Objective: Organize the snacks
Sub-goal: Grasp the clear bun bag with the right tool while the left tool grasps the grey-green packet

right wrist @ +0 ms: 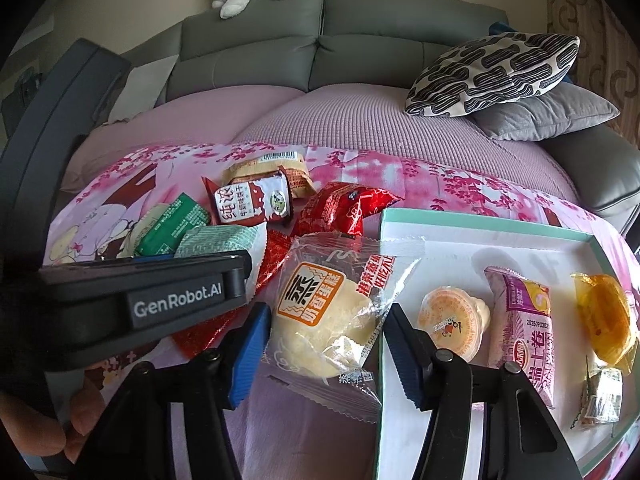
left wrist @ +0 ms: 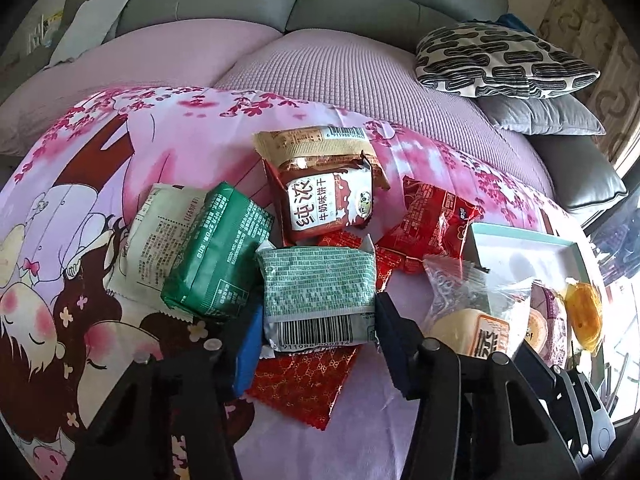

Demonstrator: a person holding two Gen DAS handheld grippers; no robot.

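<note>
My left gripper (left wrist: 320, 304) is shut on a pale green snack packet (left wrist: 320, 292) with a barcode, one blue pad pressed to each side. The packet rests on a flat red foil packet (left wrist: 308, 384). My right gripper (right wrist: 328, 310) is shut on a steamed cake in a clear wrapper (right wrist: 324, 320), which lies just left of the white tray with a teal rim (right wrist: 480, 236). In the tray are a jelly cup (right wrist: 452, 328), a pink roll packet (right wrist: 524, 320), an orange wrapped snack (right wrist: 604, 316) and a small packet (right wrist: 602, 396).
More snacks lie on the pink cartoon-print cloth (left wrist: 100, 208): a dark green packet (left wrist: 216, 252), a white packet (left wrist: 160, 232), a red milk-biscuit packet (left wrist: 324, 204), a tan packet (left wrist: 312, 142) and a red bag (left wrist: 432, 216). Behind are a grey sofa (left wrist: 360, 4) and patterned cushion (left wrist: 500, 60). A hand (right wrist: 80, 412) shows lower left.
</note>
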